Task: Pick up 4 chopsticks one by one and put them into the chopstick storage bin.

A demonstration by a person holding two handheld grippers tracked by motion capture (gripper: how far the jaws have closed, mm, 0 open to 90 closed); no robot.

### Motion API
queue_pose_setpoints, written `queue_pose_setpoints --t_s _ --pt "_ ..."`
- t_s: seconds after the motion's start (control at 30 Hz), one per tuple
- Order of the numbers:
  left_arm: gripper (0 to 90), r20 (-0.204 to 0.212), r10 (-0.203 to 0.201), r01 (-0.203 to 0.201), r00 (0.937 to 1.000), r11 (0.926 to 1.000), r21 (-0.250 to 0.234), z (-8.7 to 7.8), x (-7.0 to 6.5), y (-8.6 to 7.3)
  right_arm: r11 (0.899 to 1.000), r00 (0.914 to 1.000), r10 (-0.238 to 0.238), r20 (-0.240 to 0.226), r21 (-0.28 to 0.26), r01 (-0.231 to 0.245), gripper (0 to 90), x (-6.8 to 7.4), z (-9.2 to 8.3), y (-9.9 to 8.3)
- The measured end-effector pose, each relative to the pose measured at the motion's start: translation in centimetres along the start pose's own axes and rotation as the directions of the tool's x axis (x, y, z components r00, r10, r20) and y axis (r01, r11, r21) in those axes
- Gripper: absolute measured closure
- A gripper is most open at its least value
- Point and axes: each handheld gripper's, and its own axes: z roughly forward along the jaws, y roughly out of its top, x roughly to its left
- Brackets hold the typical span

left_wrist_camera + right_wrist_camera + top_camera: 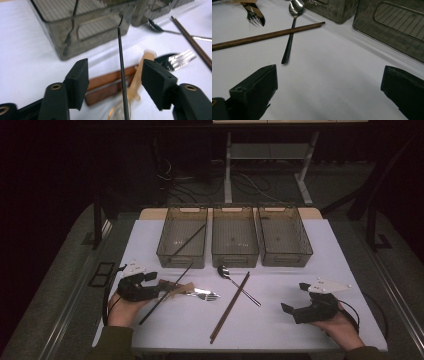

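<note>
Because the black chopstick (121, 67) lying on the bench (300, 285) across the fork (178, 58) is thin, stiff and likely slippery, the half-open left tongs (115, 75) straddling it, empty, should pinch mid-shaft, while the right tongs (329, 92) gape wide and empty.

Black tongs (159, 286) with brass screws, grey plates, cables; olive sleeves (114, 340)

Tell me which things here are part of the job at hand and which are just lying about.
In the job:
- left claw, open around the black chopstick
- left bin, with another black chopstick inside

Lying about:
- spoon
- brown chopsticks
- fork
- middle bin
- right bin
- right claw, open over bare table
</note>
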Motion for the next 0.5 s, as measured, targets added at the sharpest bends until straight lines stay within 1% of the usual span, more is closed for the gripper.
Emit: queue_pose_setpoints --t_s 0.03,0.13,0.27,0.33,0.43,0.5 --pt "42.7 -0.003 -0.007 0.007 1.0000 1.0000 -0.004 -0.1 -0.1 -0.2 1.000 1.0000 -0.002 0.000 -0.001 0.002 1.0 0.0 0.0 0.0" --pt "46.3 -0.009 -0.007 0.007 0.9999 1.0000 -0.003 -0.5 -0.5 -0.8 1.000 1.0000 -0.002 0.001 0.001 0.002 1.0 0.0 0.0 0.0" --pt "52.9 -0.002 -0.005 0.005 1.0000 1.0000 -0.002 -0.8 -0.8 -1.3 1.000 1.0000 -0.001 0.002 0.001 0.001 1.0 0.1 0.0 0.0" --pt "56.9 0.001 0.006 -0.006 1.0000 0.9999 0.009 -0.6 -0.8 -1.5 1.000 1.0000 -0.005 0.003 0.000 0.005 0.9 0.1 0.0 0.0" --pt "62.1 0.019 0.004 -0.005 0.9998 0.9997 0.023 -0.3 -0.7 -1.7 1.000 1.0000 -0.006 0.002 -0.001 0.006 0.9 0.1 0.0 0.0" --pt "65.8 0.028 0.016 -0.018 0.9995 0.9988 0.046 -0.2 -0.7 -1.9 1.000 1.0000 -0.006 0.003 -0.001 0.006 1.0 0.1 0.0 0.0"
